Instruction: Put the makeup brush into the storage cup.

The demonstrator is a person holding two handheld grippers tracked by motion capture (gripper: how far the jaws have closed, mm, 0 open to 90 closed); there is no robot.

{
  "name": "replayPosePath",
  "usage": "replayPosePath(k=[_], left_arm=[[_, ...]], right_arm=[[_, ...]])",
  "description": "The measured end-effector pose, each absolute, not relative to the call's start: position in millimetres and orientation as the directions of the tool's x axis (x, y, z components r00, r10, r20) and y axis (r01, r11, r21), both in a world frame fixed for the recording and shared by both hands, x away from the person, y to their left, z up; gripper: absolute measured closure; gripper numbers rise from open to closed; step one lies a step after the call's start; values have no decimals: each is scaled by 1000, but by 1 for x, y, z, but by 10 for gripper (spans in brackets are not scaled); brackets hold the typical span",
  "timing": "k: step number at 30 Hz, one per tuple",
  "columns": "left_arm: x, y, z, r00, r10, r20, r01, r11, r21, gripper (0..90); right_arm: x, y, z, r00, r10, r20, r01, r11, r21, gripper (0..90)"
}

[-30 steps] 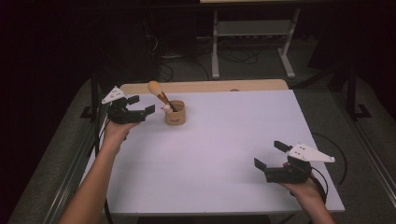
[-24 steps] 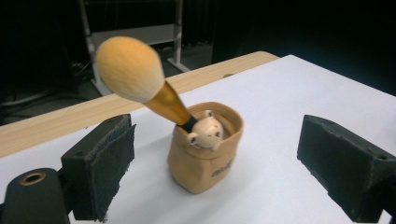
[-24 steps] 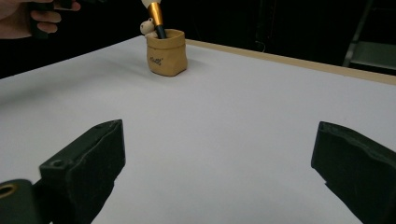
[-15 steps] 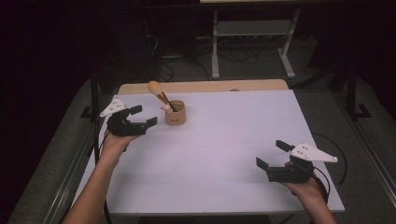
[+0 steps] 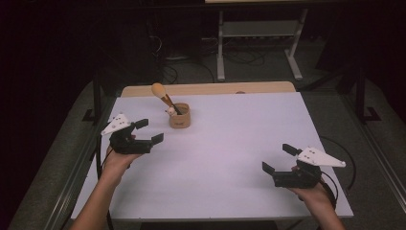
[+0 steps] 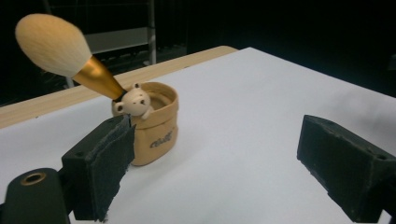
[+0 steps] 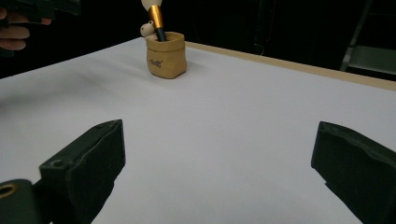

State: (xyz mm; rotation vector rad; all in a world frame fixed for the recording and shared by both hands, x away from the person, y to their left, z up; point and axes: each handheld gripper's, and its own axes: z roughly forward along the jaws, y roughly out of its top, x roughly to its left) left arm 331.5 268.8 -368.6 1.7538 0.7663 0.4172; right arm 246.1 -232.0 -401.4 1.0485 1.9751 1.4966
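Fluffy cream gold-ferruled brush (image 5: 161, 93) leaning in small tan pouch-shaped holder (image 5: 180, 116) (bear figure on rim), left gripper (image 5: 149, 132) near, right gripper (image 5: 277, 158) well apart, both with jaws apart, empty.

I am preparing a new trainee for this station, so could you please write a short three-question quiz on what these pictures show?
1. True or false: the left gripper has its jaws shut on the tan pouch-shaped holder with a small bear figure.
2. Which way does the cream-bristled makeup brush with a gold ferrule lean in the high view? A) toward the far left B) toward the near right C) it stands straight up
3. Fill in: the right gripper is held over the near ______ part of the white table.

Key: 1. False, its jaws stand open, apart from the holder. 2. A. 3. right.
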Motion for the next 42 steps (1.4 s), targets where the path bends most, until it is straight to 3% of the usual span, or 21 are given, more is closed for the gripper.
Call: replayPosePath(k=[18, 42], left_arm=[[287, 277, -382, 757, 645, -102, 265, -161, 951, 109], [258, 274, -405, 786, 613, -76, 244, -196, 950, 108]], right_arm=[[246, -231, -402, -613, 785, 89, 296, 123, 947, 22], [247, -229, -407, -623, 776, 100, 306, 124, 944, 22]])
